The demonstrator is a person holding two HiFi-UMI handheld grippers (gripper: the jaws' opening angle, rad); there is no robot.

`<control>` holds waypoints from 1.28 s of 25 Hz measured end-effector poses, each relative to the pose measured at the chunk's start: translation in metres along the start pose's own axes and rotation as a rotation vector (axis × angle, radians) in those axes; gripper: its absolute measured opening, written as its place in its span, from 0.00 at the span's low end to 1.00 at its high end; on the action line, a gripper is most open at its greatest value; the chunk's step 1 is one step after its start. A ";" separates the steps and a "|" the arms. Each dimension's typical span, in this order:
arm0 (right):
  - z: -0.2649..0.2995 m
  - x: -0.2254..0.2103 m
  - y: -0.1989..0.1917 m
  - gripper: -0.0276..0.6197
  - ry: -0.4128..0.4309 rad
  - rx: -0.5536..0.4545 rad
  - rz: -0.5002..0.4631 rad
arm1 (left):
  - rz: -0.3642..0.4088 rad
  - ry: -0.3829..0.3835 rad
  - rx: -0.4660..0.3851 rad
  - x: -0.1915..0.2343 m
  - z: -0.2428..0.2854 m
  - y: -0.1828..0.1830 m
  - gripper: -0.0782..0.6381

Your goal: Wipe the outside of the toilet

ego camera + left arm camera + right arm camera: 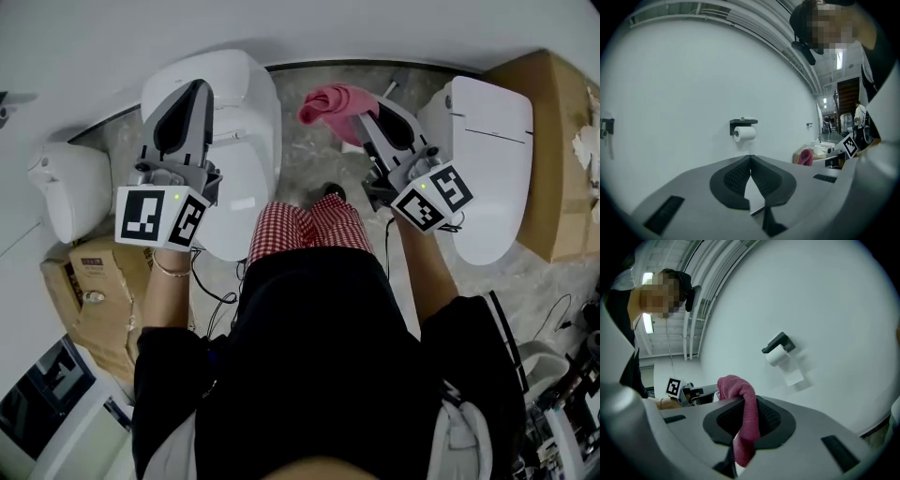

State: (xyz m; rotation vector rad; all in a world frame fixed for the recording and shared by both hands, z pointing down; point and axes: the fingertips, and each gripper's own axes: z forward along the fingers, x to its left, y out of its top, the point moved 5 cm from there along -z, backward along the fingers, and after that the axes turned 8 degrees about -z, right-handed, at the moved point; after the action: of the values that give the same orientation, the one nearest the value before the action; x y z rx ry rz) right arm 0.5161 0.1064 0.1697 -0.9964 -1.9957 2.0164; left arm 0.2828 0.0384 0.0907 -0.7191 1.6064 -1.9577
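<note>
A white toilet [246,159] stands below my left gripper [198,90], which is held above its lid. In the left gripper view the left gripper [751,158] is shut with its pads touching at the tips and nothing between them. My right gripper [364,114] is shut on a pink cloth [336,102], held up over the floor between the two toilets. In the right gripper view the pink cloth [745,420] hangs over and down between the pads of the right gripper [745,402]. A second white toilet [487,159] stands to the right.
A toilet roll [744,133] hangs on a black holder on the white wall ahead. A cardboard box [561,141] stands at the far right, another cardboard box [94,291] at the lower left. A white fixture [67,189] stands at the left. Cables lie on the stone floor [305,159].
</note>
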 end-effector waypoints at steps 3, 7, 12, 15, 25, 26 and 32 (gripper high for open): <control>-0.004 -0.005 -0.009 0.13 -0.002 0.005 0.022 | 0.019 0.007 0.016 -0.005 0.000 -0.005 0.12; -0.001 -0.005 -0.015 0.13 -0.010 0.001 0.042 | 0.048 -0.002 0.017 -0.003 -0.001 0.000 0.12; 0.001 -0.005 -0.011 0.13 0.013 -0.010 0.000 | 0.072 -0.022 0.011 0.009 0.007 0.000 0.12; 0.004 -0.007 -0.010 0.13 0.023 -0.014 -0.026 | 0.058 -0.038 -0.013 0.019 0.016 0.001 0.12; 0.049 -0.010 -0.046 0.13 -0.101 -0.055 0.113 | 0.077 -0.212 0.037 0.046 0.090 -0.014 0.12; 0.060 -0.012 -0.054 0.13 -0.111 -0.054 0.128 | 0.072 -0.222 0.042 0.053 0.098 -0.020 0.12; 0.099 -0.030 -0.106 0.13 -0.130 -0.025 0.195 | 0.092 -0.237 0.089 0.065 0.115 -0.072 0.12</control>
State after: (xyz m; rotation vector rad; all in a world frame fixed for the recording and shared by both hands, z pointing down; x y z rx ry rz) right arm 0.4495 0.0191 0.2697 -1.1334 -2.0651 2.2131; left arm 0.3094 -0.0756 0.1852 -0.7943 1.3779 -1.7917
